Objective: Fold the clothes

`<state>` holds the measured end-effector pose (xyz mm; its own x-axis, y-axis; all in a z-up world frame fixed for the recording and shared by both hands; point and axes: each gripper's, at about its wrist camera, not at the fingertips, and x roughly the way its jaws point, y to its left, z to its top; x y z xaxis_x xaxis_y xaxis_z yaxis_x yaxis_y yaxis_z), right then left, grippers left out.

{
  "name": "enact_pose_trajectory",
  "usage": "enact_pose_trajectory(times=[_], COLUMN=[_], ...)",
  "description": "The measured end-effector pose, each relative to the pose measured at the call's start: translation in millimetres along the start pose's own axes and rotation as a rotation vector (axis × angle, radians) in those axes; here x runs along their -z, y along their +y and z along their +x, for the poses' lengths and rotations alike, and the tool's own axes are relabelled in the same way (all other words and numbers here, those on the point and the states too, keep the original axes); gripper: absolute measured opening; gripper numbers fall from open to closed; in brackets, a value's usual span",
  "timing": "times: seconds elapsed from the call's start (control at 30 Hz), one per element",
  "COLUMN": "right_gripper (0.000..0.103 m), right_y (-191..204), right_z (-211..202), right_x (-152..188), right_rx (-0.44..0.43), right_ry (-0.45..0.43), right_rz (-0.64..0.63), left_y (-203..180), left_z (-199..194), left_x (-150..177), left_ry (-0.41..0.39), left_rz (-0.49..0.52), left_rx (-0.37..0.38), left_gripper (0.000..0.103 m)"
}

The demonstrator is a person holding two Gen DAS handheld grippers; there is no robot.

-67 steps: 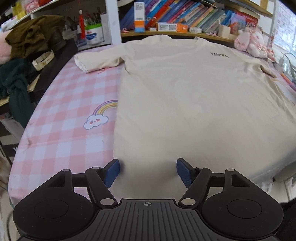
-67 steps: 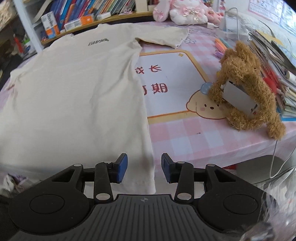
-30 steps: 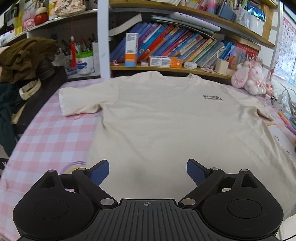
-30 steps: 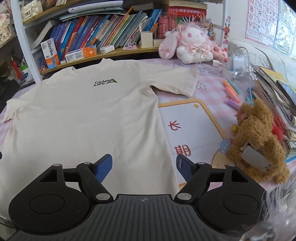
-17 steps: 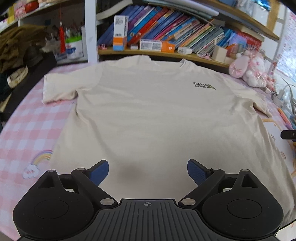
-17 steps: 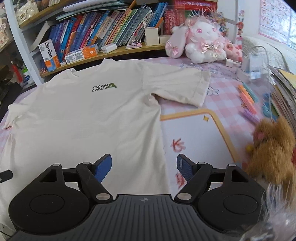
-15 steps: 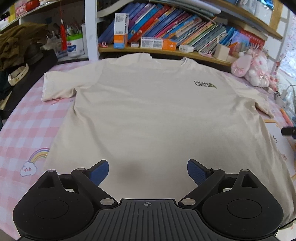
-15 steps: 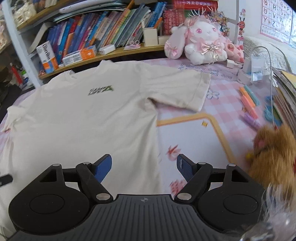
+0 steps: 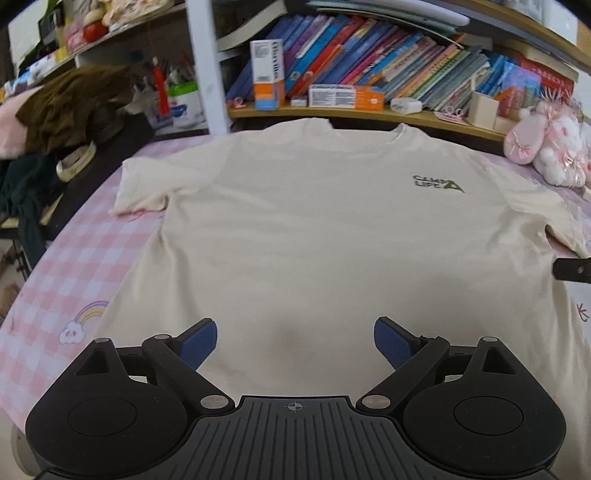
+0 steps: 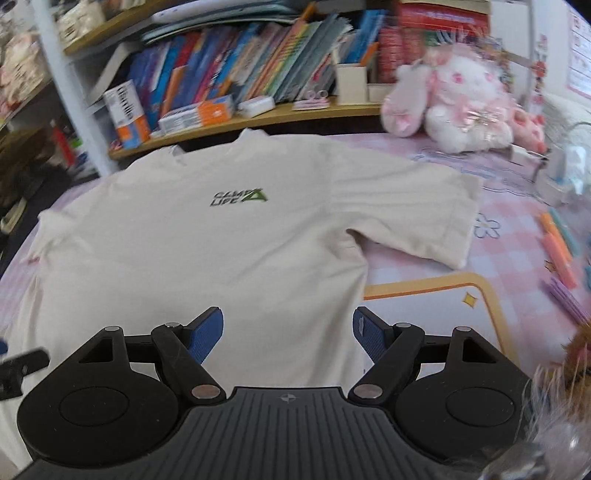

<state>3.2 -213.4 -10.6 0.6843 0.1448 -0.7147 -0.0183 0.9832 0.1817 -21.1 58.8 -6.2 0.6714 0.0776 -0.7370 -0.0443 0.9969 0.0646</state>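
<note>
A cream T-shirt [image 9: 314, 236] lay flat mid-frame; left gripper [image 9: 295, 341] and right gripper [image 10: 288, 330] hovered wide, empty; a shelf [image 9: 351, 112] held books [image 9: 388, 70] at top.

Before me a wooden bookshelf [image 9: 369, 114] runs along the back, packed with leaning colourful books [image 9: 388, 70], and a white upright post [image 9: 207, 66] divides it from a cluttered side shelf [image 9: 110, 33]. The bench [image 9: 74, 266] wears a pink checked cover with a rainbow print [image 9: 86, 321]. A dark chair [image 9: 96, 162] heaped with clothes stands at my left. Daylight falls soft and even.
</note>
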Motion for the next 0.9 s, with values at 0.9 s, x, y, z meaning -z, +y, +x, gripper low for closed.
enact_pose_trajectory(times=[0.9], right_gripper=[0.076], right_y=[-56], right_z=[10], right_x=[-16], right_rx=[-0.007], right_ry=[-0.033], right_rz=[0.109], left_y=[-69], left_z=[3], left_x=[-5], left_ry=[-0.023], left_rz=[0.142], left_rx=[-0.005], left_gripper=[0.094])
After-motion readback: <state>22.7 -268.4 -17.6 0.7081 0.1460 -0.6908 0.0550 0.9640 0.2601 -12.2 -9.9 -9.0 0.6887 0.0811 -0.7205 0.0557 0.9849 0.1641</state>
